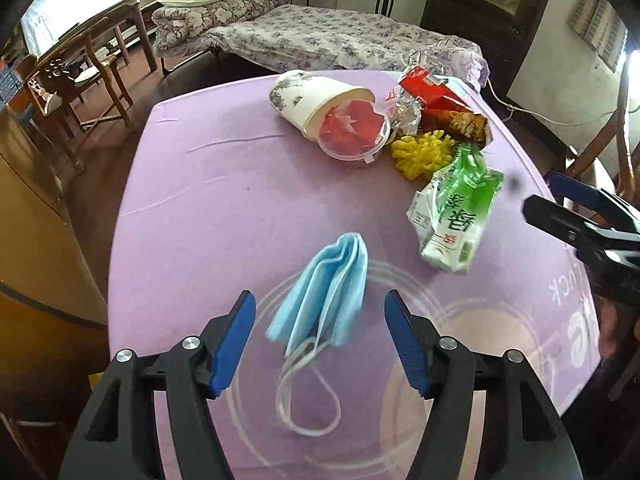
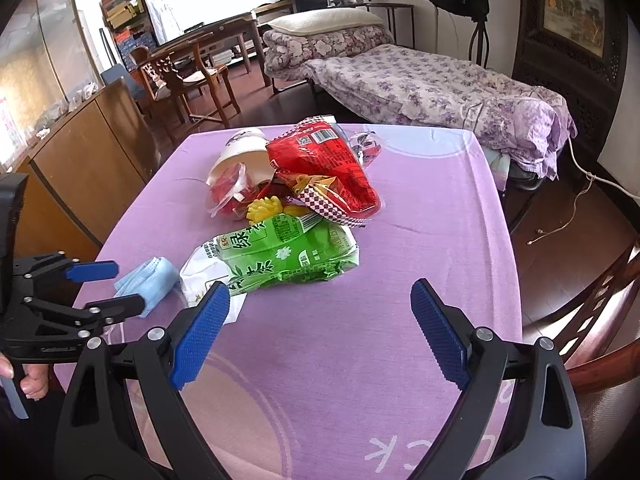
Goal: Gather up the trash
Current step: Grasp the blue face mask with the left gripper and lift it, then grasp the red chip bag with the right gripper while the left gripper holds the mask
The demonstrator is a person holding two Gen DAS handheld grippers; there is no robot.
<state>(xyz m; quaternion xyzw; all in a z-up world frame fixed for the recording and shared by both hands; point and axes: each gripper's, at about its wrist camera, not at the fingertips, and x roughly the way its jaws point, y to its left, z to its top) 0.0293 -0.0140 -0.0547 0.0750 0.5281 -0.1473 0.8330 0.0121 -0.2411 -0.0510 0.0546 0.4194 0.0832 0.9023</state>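
Through my left wrist view, my left tool (image 1: 320, 336) stands spread, its pads clear of the blue mask (image 1: 328, 284) that lies loose on the purple surface (image 1: 208, 208) between them, ear loops trailing toward six o'clock; nothing is pinched. At twelve o'clock a paper cup (image 1: 312, 96) lies tipped on its side, red scraps (image 1: 352, 124) inside and a clear lid (image 1: 356, 148) at its mouth. At two o'clock sit a yellow piece (image 1: 420, 154), a red bag (image 1: 432, 96) and a green carton (image 1: 456, 220), bunched together, I judge, as trash for collecting. My right tool (image 1: 560, 216) enters at three o'clock. Through my right wrist view, that tool (image 2: 320, 332) is spread wide over bare cloth, holding nothing, with the carton (image 2: 288, 256) at eleven o'clock and the mask (image 2: 148, 280) at nine beside my left tool (image 2: 104, 288).
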